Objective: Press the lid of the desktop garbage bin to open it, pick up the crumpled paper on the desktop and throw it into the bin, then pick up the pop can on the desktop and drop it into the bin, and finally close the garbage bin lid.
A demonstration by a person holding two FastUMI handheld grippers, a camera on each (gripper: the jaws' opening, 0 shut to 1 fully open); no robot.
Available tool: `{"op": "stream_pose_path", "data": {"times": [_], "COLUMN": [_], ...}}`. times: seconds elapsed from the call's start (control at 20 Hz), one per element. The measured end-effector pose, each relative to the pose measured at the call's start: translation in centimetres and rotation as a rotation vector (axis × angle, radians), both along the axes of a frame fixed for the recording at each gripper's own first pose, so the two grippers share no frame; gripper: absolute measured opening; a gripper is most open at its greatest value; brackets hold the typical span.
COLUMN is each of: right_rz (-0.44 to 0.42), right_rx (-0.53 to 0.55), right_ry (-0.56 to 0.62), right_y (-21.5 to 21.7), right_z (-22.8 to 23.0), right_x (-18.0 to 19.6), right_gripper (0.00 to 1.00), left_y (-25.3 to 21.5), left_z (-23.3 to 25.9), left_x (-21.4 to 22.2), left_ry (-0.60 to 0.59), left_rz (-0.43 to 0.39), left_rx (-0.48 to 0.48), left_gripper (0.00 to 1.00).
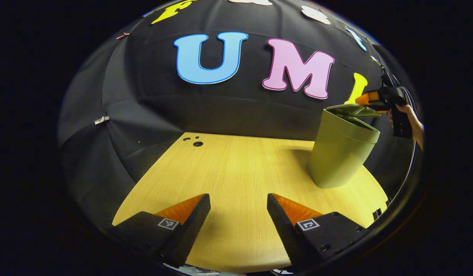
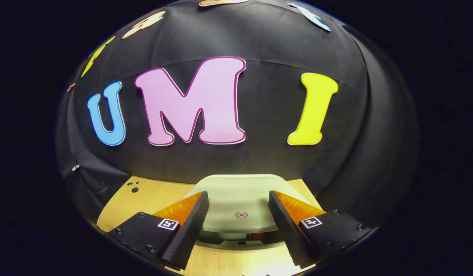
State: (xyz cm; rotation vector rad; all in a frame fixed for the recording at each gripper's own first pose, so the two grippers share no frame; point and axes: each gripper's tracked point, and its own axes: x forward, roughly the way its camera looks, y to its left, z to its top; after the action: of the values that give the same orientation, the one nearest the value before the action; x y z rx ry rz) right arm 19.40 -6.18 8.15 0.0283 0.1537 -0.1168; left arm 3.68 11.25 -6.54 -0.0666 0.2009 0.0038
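On wooden desktop (image 1: 236, 168), green garbage bin (image 1: 338, 153), black cloth wall behind

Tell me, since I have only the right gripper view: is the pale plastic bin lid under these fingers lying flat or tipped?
Observer: In the left gripper view, the lid of the olive-green tapered plastic bin sits tipped, not flush with the rim.
Operator: Where is the other gripper?
Observer: The left gripper hangs open over the light wooden table, apart from the bin.
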Motion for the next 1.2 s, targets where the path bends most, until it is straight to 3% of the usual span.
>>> {"op": "stream_pose_path", "data": {"times": [0.5, 1.2], "right_rz": [-0.038, -0.027], "right_rx": [0.014, 0.006], "right_ry": [0.041, -0.041], "right_y": [0.5, 0.4], "right_z": [-4.2, -4.9], "right_x": [-0.7, -0.4], "right_gripper": [0.99, 1.00], "left_y": [1.1, -0.6], "left_z": [-0.6, -0.2], "left_x": [-1.1, -1.3], "left_ry": [-0.017, -0.032], "left_rz": [-0.035, -0.060], "left_rx": [0.019, 0.028], "left_gripper": [0.96, 0.96]}}
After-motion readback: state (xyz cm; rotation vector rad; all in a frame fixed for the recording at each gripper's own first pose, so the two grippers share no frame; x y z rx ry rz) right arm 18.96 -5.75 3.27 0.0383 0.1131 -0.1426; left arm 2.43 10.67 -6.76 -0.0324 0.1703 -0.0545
